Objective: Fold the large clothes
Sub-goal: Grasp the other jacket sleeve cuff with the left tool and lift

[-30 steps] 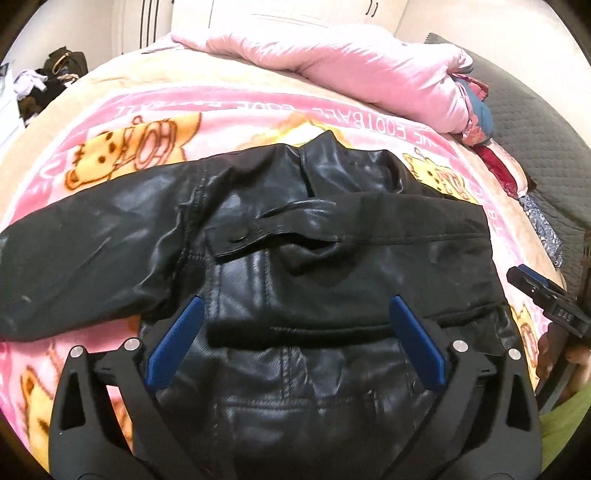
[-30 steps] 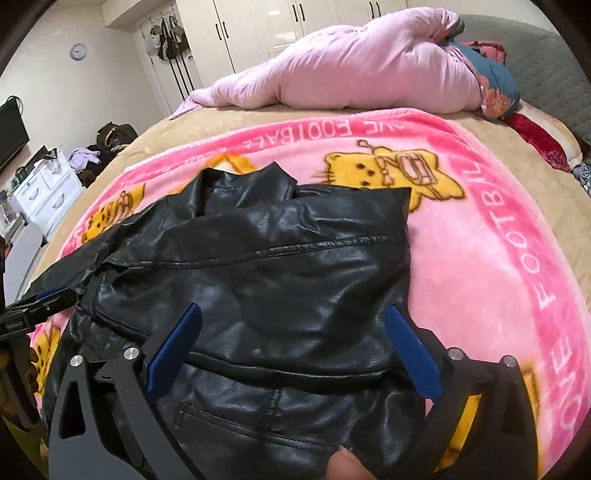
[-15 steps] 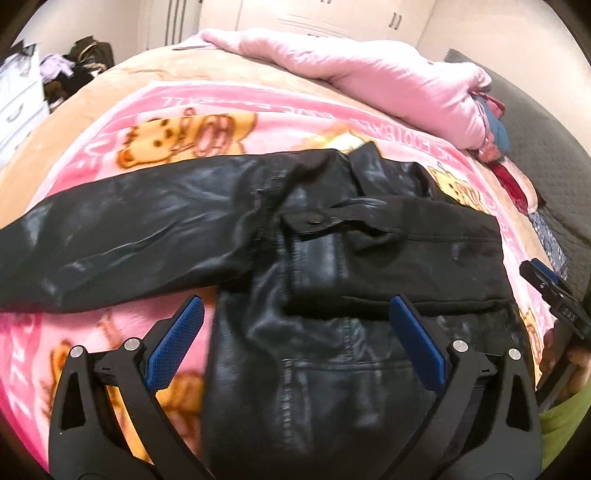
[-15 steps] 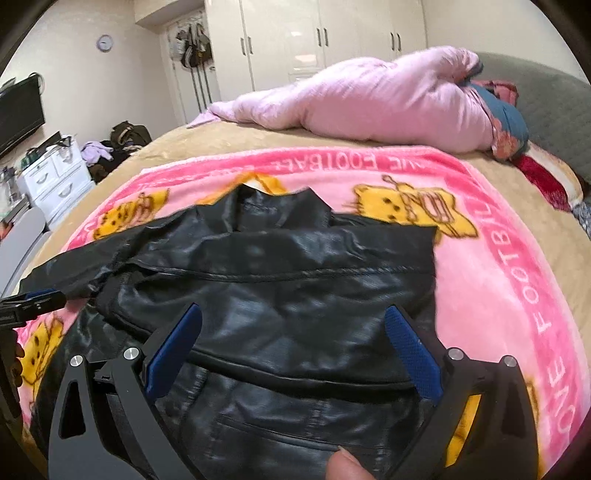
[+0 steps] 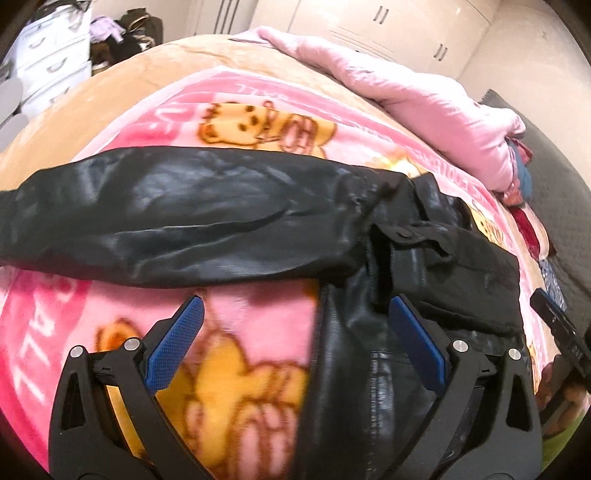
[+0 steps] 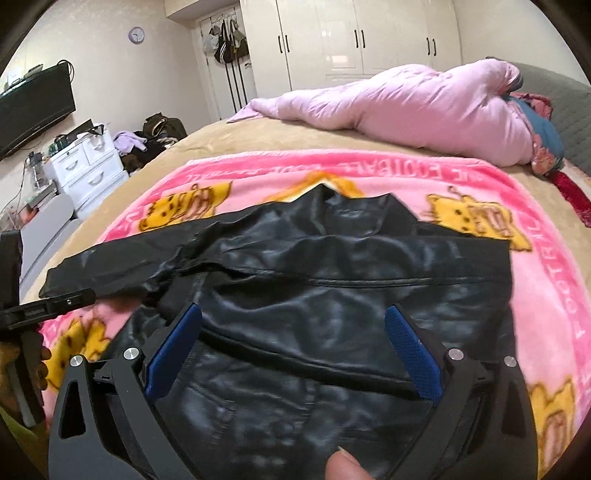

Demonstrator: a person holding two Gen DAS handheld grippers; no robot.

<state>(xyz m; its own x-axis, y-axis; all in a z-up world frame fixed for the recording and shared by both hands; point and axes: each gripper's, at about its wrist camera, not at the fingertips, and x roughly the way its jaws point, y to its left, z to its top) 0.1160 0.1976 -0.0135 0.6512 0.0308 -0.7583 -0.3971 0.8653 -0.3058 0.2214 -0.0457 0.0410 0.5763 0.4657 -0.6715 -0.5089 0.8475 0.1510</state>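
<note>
Two grippers are held above a black leather jacket point(image 6: 332, 295) that is spread on a pink cartoon-print blanket point(image 6: 546, 295) on a bed. In the left wrist view, the left gripper point(image 5: 295, 339) is seen with its blue-padded fingers point(image 5: 173, 343) spread wide and nothing between them; one pad is over bare blanket point(image 5: 258, 317), the other over the jacket's point(image 5: 406, 258) body. One sleeve point(image 5: 184, 218) is stretched out flat toward the left of the frame, its lower edge bordered by open blanket. The other sleeve is folded across the jacket's chest at centre right.

In the right wrist view, the right gripper point(image 6: 291, 350) is likewise seen wide open and empty over the jacket's lower half, with a fingertip of the person point(image 6: 343, 465) at the bottom edge. The jacket's right edge is straight, with a broad strip of blanket free beside it. The collar point(image 6: 351, 206) points to the top of the frame.

A pink duvet point(image 6: 406, 107) is bunched at the far side of the bed. White wardrobes point(image 6: 351, 37), a white drawer unit point(image 6: 88, 162), a dark screen point(image 6: 33, 107) and a wall clock point(image 6: 136, 35) are seen beyond.
</note>
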